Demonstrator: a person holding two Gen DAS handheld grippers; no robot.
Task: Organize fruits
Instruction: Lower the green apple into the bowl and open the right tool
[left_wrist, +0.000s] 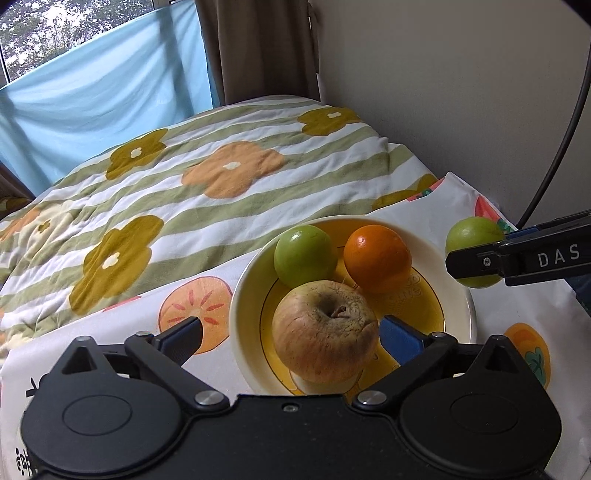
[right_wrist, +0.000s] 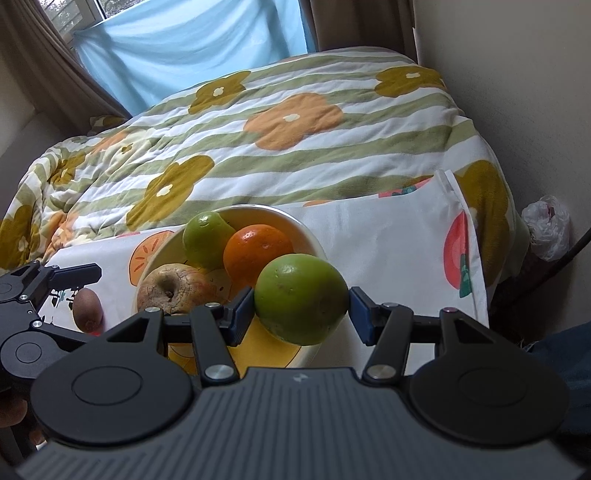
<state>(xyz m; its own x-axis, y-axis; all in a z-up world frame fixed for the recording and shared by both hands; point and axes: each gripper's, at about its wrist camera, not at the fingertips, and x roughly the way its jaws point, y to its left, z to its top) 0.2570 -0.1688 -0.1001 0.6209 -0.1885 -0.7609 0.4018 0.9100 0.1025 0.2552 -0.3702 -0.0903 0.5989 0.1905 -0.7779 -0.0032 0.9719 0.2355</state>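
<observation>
A shallow yellow bowl with a cream rim (left_wrist: 240, 295) sits on a white cloth printed with orange fruit slices (left_wrist: 122, 332), and everything here is placed relative to that bowl. Inside it lie three fruits: a wrinkled, brownish apple (left_wrist: 325, 330) at the near side, a small green fruit (left_wrist: 304, 255) at the far left, and an orange (left_wrist: 377, 253) at the far right, the last two resting close together against the far wall. The left gripper (left_wrist: 290, 334) sits low at the bowl's near edge with its tongs spread wide; one blue pad lies outside the rim and the other is just beside the apple, so nothing is clamped. It looks as if it is either steadying near the apple or has no job at present. The right gripper (right_wrist: 303, 310) has its tongs closed on a second, larger green fruit (right_wrist: 301, 297), pinched at its widest part on both sides, which should keep a round thing from rolling out. From the left camera this fruit hangs beyond the bowl's right rim, raised off the cloth, probably on its way into the free space on the bowl's right side. A small brown fruit, perhaps a kiwi (right_wrist: 87, 309), lies on the cloth outside the bowl's left rim, not yet gathered. A flowered, green-striped quilt (left_wrist: 221, 166) stretches behind the bowl.
</observation>
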